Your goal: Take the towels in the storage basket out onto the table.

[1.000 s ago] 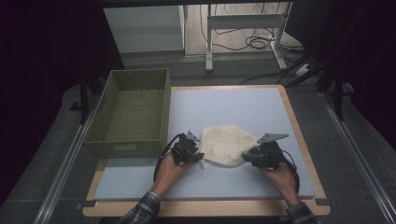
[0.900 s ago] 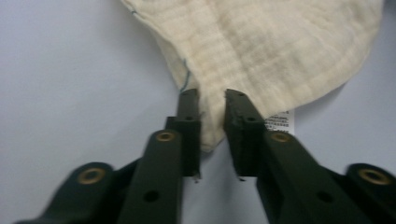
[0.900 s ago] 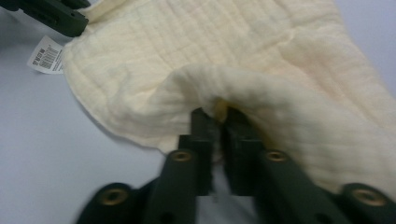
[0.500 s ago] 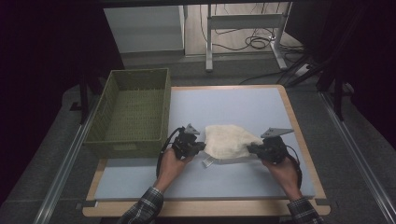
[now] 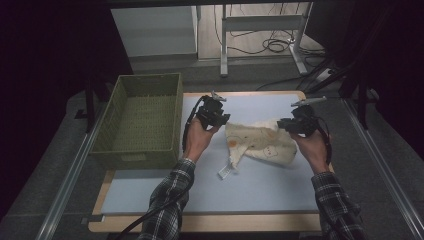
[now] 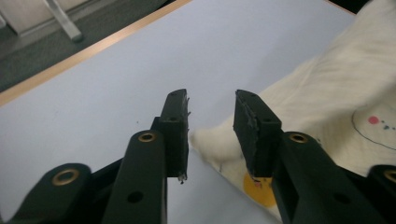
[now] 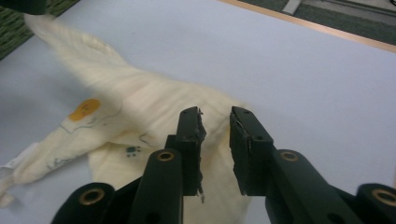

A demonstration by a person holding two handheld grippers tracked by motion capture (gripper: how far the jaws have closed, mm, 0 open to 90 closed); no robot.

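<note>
So the cream cloth [image 5: 257, 142] is lying crumpled on the pale blue mat [image 5: 260, 190], right between the two hands and a bit nearer the person than the tongs. The left gripper [image 5: 214, 112] is held up off the mat just to the left of the cloth's upper corner. In the left gripper view its jaws have a clear gap with nothing pinched; they've just been opening, and the cloth [image 6: 327, 98] sits below and to the right of them. The right gripper [image 5: 298, 122] hovers at the cloth's right edge, jaws parted too, having just opened a little, with the fabric [image 7: 140, 107] underneath and not clamped. A green basket [image 5: 142, 120] sits off to the left, well apart from the cloth.
</note>
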